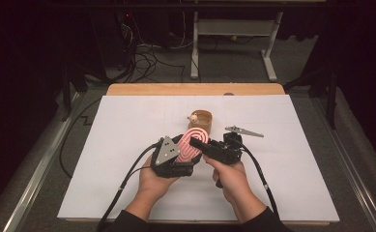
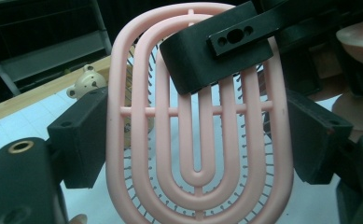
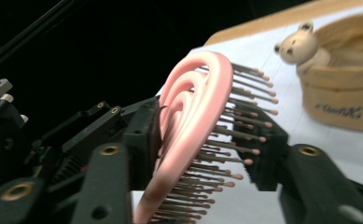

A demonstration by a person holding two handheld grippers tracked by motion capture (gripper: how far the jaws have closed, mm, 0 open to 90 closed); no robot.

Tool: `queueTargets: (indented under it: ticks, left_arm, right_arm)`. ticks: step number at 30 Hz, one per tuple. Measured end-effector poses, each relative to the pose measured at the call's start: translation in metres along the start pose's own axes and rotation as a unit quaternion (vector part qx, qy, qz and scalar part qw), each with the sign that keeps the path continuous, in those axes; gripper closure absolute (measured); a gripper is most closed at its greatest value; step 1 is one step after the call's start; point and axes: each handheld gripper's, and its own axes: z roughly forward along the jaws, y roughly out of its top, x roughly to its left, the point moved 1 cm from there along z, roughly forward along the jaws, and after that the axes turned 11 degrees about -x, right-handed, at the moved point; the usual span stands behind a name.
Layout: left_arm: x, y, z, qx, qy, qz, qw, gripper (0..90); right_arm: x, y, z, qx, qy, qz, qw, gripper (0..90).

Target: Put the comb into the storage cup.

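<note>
Both grippers clamp the pink brush [image 2: 198,140]: left gripper [image 1: 172,162] edgewise, right gripper [image 1: 209,147] across bristles; opposing pulls risk slipping.

Pink brush [image 1: 191,144] held between left gripper [image 1: 172,159] and right gripper [image 1: 206,146], tan container [image 1: 203,120] behind

The pink hairbrush [image 2: 198,140] looks like smooth, softly glossy plastic, its bristles [image 3: 244,121] thin stiff pins with rounded tips. Both grippers' jaws are matt black plastic with brass-coloured inserts. The table [image 1: 127,145] carries a matt white sheet over pale wood. The bear-topped tub [image 3: 342,88] looks matt tan.
</note>
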Motion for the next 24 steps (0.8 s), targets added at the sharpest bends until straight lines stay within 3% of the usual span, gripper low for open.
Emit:
queueTargets:
  ticks: [10, 16, 24]
  left_arm:
    - [-0.002, 0.001, -0.001, -0.003, 0.009, 0.008, 0.9999, 17.9]
    - [-0.006, 0.003, -0.004, -0.005, 0.031, 0.038, 0.9988, 17.8]
    - [-0.006, 0.003, -0.005, -0.004, 0.030, 0.039, 0.9988, 17.4]
  right_arm:
    - [0.005, 0.002, 0.000, 0.015, 0.001, 0.040, 0.9991, 61.4]
    - [0.010, 0.003, 0.000, 0.015, 0.004, 0.046, 0.9988, 64.0]
    - [0.010, 0.004, 0.000, 0.018, 0.011, 0.052, 0.9984, 64.4]
